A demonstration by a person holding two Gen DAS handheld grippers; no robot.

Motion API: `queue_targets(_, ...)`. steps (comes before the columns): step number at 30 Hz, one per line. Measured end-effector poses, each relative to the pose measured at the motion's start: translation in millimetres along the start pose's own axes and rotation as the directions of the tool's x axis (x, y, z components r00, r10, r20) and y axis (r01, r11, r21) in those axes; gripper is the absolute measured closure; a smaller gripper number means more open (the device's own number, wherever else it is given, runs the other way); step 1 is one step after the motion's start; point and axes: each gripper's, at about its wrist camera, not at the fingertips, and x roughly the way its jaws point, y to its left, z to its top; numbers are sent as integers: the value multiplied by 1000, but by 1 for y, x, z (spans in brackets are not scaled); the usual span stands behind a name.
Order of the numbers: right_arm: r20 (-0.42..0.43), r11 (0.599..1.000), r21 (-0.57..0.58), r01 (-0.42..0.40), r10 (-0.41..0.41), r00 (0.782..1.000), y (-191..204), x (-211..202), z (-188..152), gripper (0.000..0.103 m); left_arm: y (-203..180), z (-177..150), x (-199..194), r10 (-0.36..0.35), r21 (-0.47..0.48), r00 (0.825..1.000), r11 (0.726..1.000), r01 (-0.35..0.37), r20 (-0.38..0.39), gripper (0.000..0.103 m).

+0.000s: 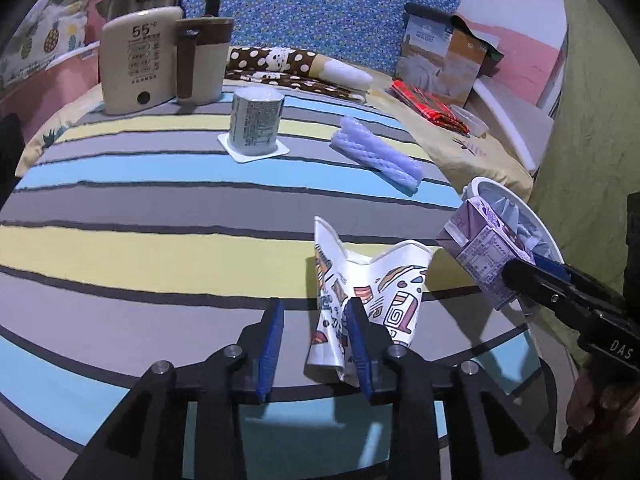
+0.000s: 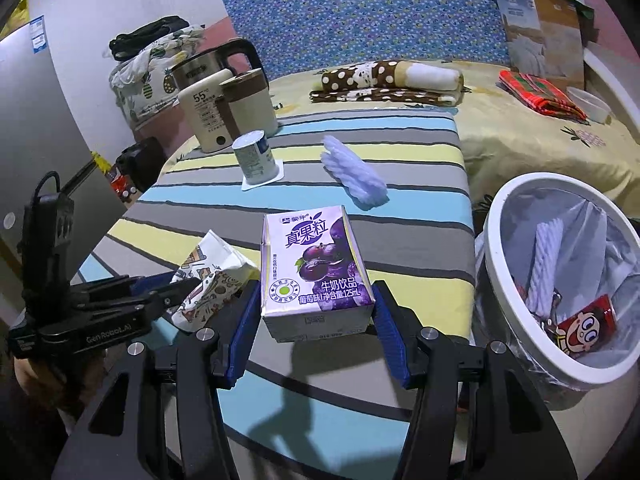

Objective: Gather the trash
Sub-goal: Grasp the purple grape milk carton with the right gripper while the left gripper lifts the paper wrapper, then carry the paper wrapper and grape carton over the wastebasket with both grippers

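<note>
Purple milk carton in right gripper (perhaps aloft)

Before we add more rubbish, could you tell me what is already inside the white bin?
Inside the white bin, on its clear liner: a pale twisted foam piece and a red cartoon wrapper. Anything beneath them is hidden.

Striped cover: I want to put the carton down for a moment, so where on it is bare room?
The widest bare patch on the striped cover lies in front of the yogurt cup, left of the crushed paper cup. A narrower gap runs between the yogurt cup and the blue foam roll. The corner by the bin is crowded.
</note>
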Motion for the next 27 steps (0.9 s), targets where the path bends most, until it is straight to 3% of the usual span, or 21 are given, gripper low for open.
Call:
queue_targets(2,5,1000,1,0,0,1000,-1,-2,-1,46,-6,-1,1,-3,16,1000,1000,3,-1,75)
queue_targets(3,7,1000,2,0,0,1000,-2,-3,-1,46,-8,-2,1,-3,24,1000,1000,3,1,83)
queue_targets(7,16,1000,3,3,-3,1000,-3,-7,-3,46,-24,-3,-4,33,75,999,997,-35,29,92)
queue_targets(27,84,998,39,50,-53,995,-25,-34,0,47,-66,15,-19,16,131,994,991,-29,105,92)
